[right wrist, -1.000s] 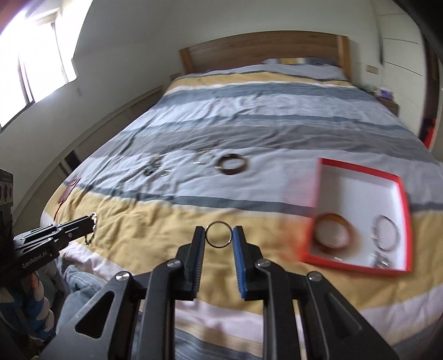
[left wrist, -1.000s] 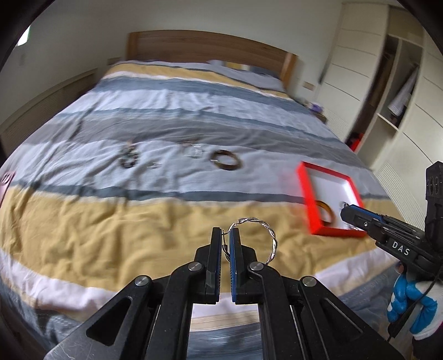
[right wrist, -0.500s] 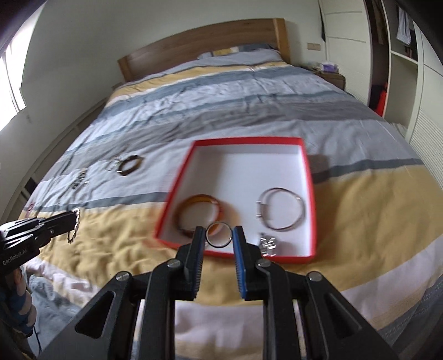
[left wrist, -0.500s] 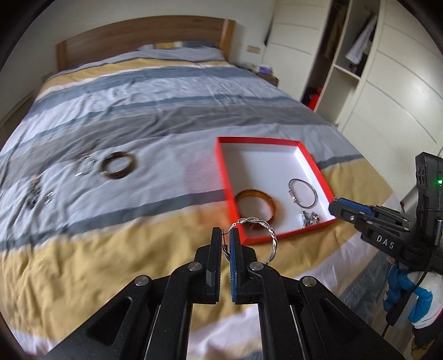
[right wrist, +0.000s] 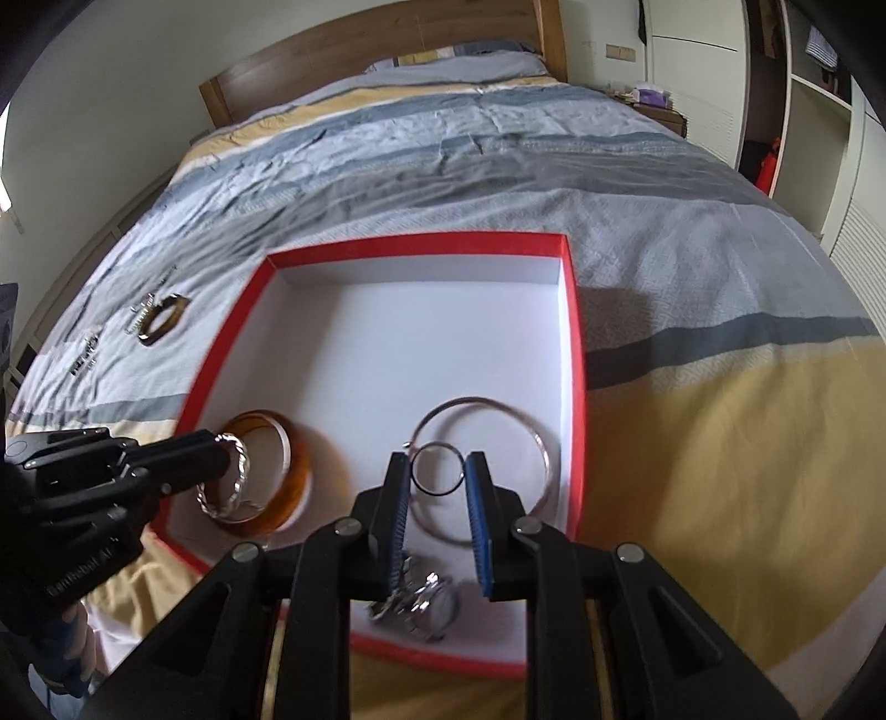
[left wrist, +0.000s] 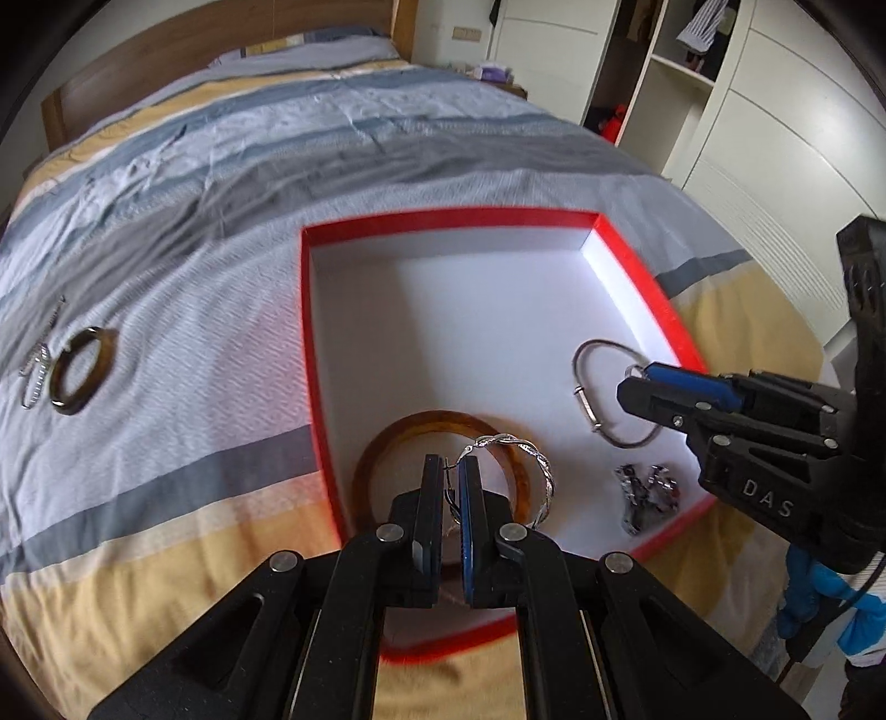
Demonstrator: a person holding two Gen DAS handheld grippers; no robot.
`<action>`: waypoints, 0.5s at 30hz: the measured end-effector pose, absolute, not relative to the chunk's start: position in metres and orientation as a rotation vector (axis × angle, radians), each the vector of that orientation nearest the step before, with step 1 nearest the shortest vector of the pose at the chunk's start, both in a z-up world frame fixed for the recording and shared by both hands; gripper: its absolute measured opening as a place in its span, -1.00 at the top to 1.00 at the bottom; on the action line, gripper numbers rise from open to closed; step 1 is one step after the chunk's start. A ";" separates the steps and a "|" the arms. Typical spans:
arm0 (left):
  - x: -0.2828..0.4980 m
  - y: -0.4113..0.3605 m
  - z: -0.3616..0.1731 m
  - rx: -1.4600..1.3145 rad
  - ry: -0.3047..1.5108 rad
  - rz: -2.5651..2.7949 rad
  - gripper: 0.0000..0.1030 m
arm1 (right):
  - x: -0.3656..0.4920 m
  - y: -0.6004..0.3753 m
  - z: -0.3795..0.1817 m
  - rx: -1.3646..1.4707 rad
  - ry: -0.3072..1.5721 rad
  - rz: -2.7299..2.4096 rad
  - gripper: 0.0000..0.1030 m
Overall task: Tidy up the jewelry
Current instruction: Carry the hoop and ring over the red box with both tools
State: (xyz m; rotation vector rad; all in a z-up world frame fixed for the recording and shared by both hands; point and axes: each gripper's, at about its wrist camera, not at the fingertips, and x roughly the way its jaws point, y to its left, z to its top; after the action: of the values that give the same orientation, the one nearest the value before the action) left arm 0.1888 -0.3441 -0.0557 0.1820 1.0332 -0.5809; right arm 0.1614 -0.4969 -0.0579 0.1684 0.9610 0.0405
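My left gripper (left wrist: 451, 471) is shut on a twisted silver bracelet (left wrist: 540, 471), which hangs over the near left corner of the red box (left wrist: 443, 219) with a white floor. My right gripper (right wrist: 437, 471) is shut on a thin dark ring (right wrist: 437, 444), just above the box's near right part. In the box lie an amber bangle (right wrist: 293, 465), a large silver bangle (right wrist: 542, 448) and a small silver cluster (right wrist: 421, 603). The right wrist view shows the left gripper (right wrist: 221, 459) and its bracelet (right wrist: 238, 476) over the amber bangle.
The box rests on a striped bedspread (left wrist: 166, 498). On the bed, left of the box, lie a dark bangle (left wrist: 83, 371), a silver piece (left wrist: 36, 376) and small chain pieces (right wrist: 86, 354). A wooden headboard (right wrist: 387, 50) is at the far end, white wardrobes (left wrist: 775, 111) to the right.
Both grippers have swung right and down from over the bed to just above the red box, each keeping its piece. The box now fills the middle of both views.
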 end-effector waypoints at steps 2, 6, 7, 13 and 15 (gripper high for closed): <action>0.192 -0.347 -0.063 0.183 1.045 -0.577 0.90 | 0.165 -0.496 -0.062 0.155 0.975 0.049 0.63; 0.196 -0.349 -0.072 0.178 1.061 -0.576 0.90 | 0.169 -0.498 -0.071 0.143 0.995 0.057 0.63; 0.196 -0.350 -0.074 0.180 1.060 -0.579 0.90 | 0.169 -0.498 -0.071 0.142 0.996 0.058 0.63; 0.199 -0.356 -0.077 0.195 1.065 -0.578 0.90 | 0.171 -0.493 -0.073 0.097 1.010 0.053 0.62; 0.200 -0.356 -0.077 0.200 1.068 -0.578 0.89 | 0.173 -0.490 -0.074 0.066 1.020 0.047 0.62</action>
State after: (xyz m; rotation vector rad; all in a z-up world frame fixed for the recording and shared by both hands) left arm 0.1995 -0.3563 -0.0771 0.2002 1.0675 -0.5784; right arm 0.1729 -0.4899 -0.0741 0.0665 1.0196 0.0466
